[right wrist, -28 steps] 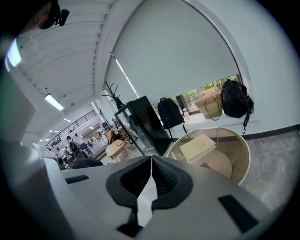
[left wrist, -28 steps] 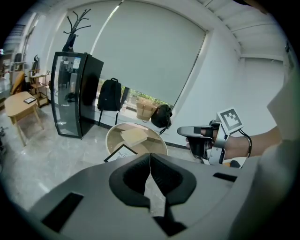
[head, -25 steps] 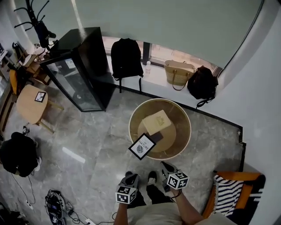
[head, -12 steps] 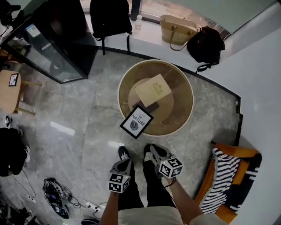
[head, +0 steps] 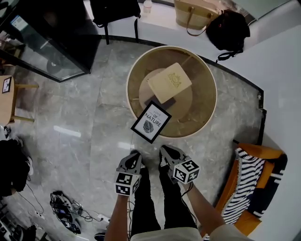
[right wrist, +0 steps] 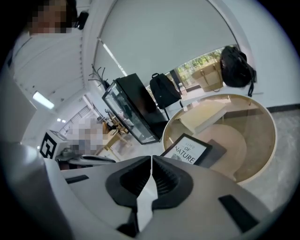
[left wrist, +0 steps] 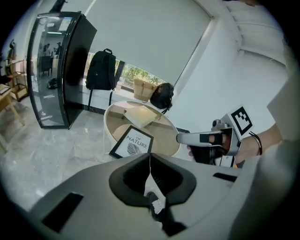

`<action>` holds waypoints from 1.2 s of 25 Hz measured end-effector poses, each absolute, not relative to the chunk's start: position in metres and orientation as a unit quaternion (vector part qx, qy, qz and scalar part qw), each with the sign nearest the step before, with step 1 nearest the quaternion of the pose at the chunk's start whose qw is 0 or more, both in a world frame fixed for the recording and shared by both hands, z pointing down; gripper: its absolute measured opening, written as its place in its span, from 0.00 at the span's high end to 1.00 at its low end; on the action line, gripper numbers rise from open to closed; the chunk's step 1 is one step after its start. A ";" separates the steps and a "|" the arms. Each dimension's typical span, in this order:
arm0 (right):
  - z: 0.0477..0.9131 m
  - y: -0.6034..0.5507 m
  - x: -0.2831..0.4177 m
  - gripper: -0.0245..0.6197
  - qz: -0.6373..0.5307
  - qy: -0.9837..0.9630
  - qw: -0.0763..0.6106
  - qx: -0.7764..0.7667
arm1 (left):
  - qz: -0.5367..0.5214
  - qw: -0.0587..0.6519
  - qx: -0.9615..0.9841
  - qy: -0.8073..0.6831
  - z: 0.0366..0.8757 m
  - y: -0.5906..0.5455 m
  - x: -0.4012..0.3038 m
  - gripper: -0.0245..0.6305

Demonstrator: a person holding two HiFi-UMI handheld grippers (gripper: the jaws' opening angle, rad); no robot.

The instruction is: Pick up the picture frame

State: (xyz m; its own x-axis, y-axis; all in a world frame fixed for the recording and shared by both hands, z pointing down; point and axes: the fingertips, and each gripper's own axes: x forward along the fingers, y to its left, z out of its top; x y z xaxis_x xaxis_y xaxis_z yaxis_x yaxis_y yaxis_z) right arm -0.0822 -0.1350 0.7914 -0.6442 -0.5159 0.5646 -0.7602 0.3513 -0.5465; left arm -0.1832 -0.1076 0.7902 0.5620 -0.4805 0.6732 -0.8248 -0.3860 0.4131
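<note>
A black picture frame (head: 151,122) with a white print of a leaf lies at the near rim of a round glass-topped table (head: 207,78). It also shows in the left gripper view (left wrist: 132,143) and the right gripper view (right wrist: 186,149). My left gripper (head: 132,158) and right gripper (head: 165,153) hang side by side over the floor, short of the table and apart from the frame. Both are shut with nothing between the jaws. The left gripper (left wrist: 150,154) and the right gripper (right wrist: 151,159) show their jaw tips pressed together.
A beige box (head: 170,82) lies on the table behind the frame. A black glass cabinet (head: 42,42) stands at the back left, a black backpack (head: 112,10) and bags on the sill behind. An orange chair with a striped cushion (head: 251,181) is at the right. Cables (head: 63,216) lie at lower left.
Both grippers have sunk lower and moved forward toward the table. The table and frame now sit closer to them in the head view. Jaws stay shut.
</note>
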 end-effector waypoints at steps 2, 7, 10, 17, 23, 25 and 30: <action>0.803 -0.130 -0.088 0.91 0.442 -0.795 0.122 0.397 | 0.225 0.378 0.799 -0.409 0.799 -0.112 -0.189 0.93; 0.835 -0.131 -0.099 0.91 0.481 -0.774 0.086 0.402 | 0.224 0.377 0.799 -0.412 0.831 -0.129 -0.198 0.93; 0.854 -0.133 -0.103 0.90 0.532 -0.744 0.028 0.403 | 0.230 0.375 0.801 -0.405 0.850 -0.136 -0.195 0.93; 0.900 -0.130 -0.089 0.72 0.591 -0.680 -0.026 0.433 | 0.247 0.361 0.819 -0.372 0.875 -0.150 -0.172 0.93; 0.940 -0.136 -0.078 0.63 0.618 -0.646 -0.048 0.446 | 0.266 0.352 0.827 -0.348 0.896 -0.155 -0.153 0.93; 0.953 -0.136 -0.078 0.60 0.628 -0.638 -0.052 0.442 | 0.266 0.356 0.826 -0.347 0.903 -0.154 -0.148 0.93; 0.978 -0.142 -0.086 0.58 0.656 -0.628 -0.063 0.414 | 0.266 0.363 0.819 -0.355 0.923 -0.159 -0.138 0.93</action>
